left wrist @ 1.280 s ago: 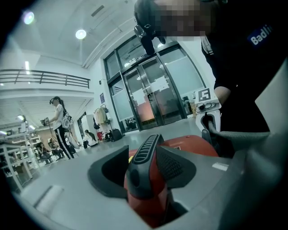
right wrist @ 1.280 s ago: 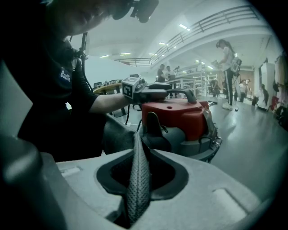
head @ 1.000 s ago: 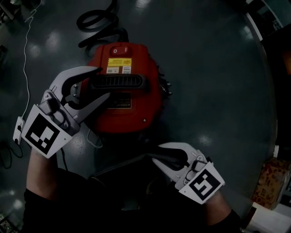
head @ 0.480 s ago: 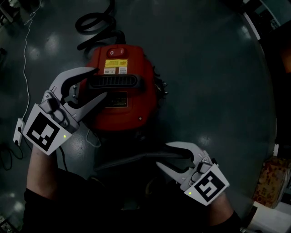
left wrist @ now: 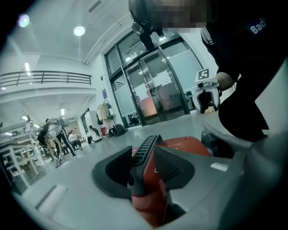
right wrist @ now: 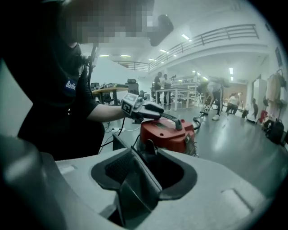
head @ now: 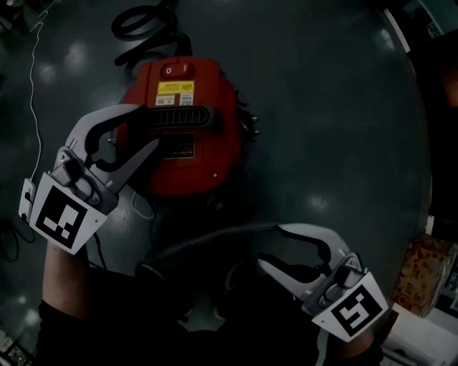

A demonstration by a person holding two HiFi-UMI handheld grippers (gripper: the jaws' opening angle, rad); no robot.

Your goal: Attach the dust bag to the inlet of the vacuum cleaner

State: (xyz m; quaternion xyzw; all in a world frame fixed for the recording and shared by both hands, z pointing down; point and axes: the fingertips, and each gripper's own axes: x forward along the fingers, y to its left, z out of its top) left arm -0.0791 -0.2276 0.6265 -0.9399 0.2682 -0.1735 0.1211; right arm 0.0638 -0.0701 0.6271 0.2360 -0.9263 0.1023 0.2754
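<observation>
Currently: vacuum cleaner [head: 179,143], red, upper centre of frame; my left tool [head: 147,129] closing on its black handle [head: 179,116]. Dust bag [head: 207,243], dark, lower centre, short of the vacuum, unpinched inside my right tool [head: 270,244], jaws spread wide. Fitting to inlet: outstanding, I judge.

Open floor [head: 336,107] right of vacuum cleaner [head: 179,154]; hose [head: 123,21] behind

left hand-held gripper [head: 147,126]: jaws closing on handle [head: 180,116] | right hand-held gripper [head: 270,244]: jaws wide apart
</observation>
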